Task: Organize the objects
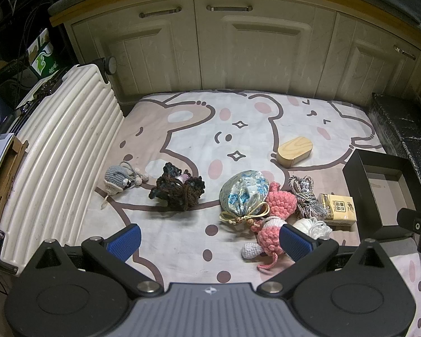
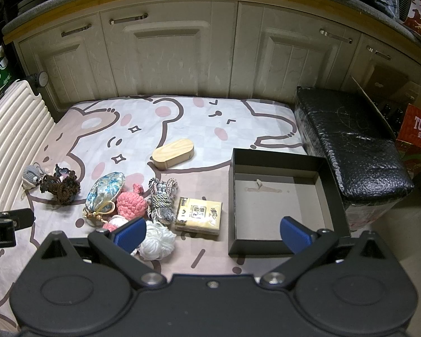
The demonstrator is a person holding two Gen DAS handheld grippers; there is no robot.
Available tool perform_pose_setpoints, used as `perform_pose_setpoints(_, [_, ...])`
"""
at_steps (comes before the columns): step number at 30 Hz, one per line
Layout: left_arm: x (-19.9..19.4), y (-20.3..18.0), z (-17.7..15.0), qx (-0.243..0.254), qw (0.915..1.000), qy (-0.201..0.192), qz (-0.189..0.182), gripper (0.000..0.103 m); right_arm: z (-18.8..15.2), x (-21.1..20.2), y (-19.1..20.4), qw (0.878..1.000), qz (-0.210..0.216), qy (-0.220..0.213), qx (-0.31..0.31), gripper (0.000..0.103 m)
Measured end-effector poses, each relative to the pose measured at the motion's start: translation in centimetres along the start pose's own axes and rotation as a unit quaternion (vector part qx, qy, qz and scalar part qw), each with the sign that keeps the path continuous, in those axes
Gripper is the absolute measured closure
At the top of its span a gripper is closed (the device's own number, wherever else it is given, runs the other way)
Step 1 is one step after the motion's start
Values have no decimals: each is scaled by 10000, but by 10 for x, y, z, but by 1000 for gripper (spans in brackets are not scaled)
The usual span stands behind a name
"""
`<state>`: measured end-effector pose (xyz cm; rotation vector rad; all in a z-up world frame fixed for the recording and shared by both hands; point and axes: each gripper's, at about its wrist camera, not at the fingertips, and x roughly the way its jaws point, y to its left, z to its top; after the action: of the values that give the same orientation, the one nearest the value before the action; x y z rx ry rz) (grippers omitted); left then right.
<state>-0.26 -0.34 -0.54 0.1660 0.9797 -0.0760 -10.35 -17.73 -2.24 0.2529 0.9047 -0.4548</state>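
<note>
Small objects lie on a cartoon-print mat (image 1: 238, 129): a grey knitted mouse (image 1: 117, 179), a dark crochet piece (image 1: 179, 186), a blue brocade pouch (image 1: 244, 193), a pink crochet toy (image 1: 280, 200), a coiled rope (image 1: 306, 193), a white yarn ball (image 2: 157, 240), a yellow tissue pack (image 2: 199, 216) and a wooden oval box (image 2: 173, 154). An open black box (image 2: 280, 202) sits to their right with nothing in it. My left gripper (image 1: 210, 241) hovers open just short of the pink toy. My right gripper (image 2: 213, 236) is open between the yarn ball and the black box.
A cream ribbed suitcase (image 1: 61, 151) lies along the mat's left side. Cream cabinet doors (image 2: 182, 61) close off the back. A black wrapped block (image 2: 350, 146) stands right of the mat, with a red carton (image 2: 418, 129) beyond it.
</note>
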Motion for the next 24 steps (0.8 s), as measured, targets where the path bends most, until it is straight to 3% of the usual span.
perform_pose_setpoints(17, [-7, 4, -1, 25, 9998, -212, -6, 0, -1, -7, -4, 9998, 60, -102, 127, 0])
perform_pose_setpoints(24, [-14, 9, 9, 76, 9988, -476, 101, 0, 9, -9, 1, 9988, 362, -317, 64, 0])
